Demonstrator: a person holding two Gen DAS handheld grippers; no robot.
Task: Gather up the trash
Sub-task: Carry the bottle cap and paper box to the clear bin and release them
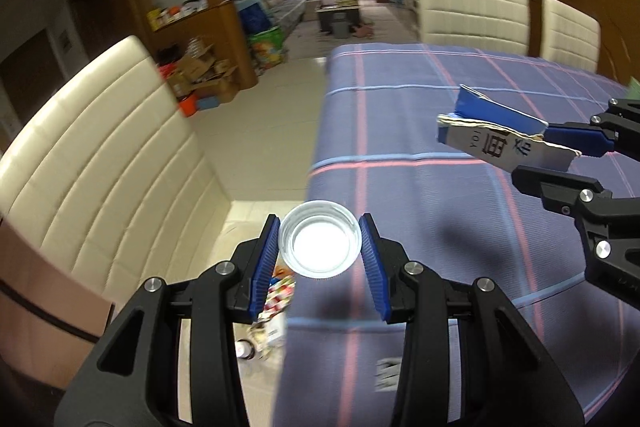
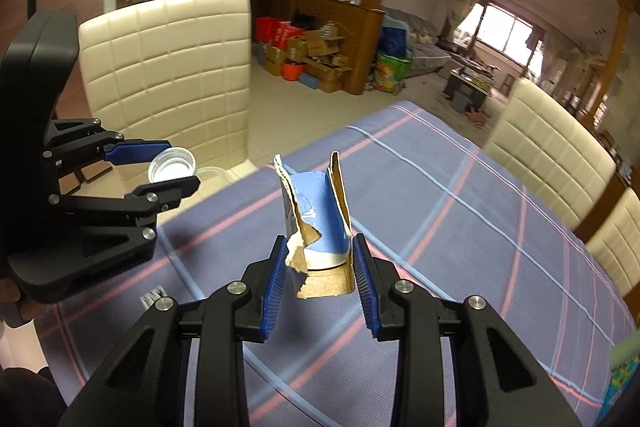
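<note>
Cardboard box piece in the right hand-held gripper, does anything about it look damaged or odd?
Yes. The cardboard box piece in the right hand-held gripper is torn: ragged edges, bare brown board showing, walls splayed open. The left hand-held gripper holds an intact clear plastic cup.

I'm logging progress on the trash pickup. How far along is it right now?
Both pieces are picked up: the left gripper holds a clear plastic cup, the right gripper a torn cardboard box, above the plaid tablecloth. Left: dropping both into a bin, which isn't clearly visible.
</note>
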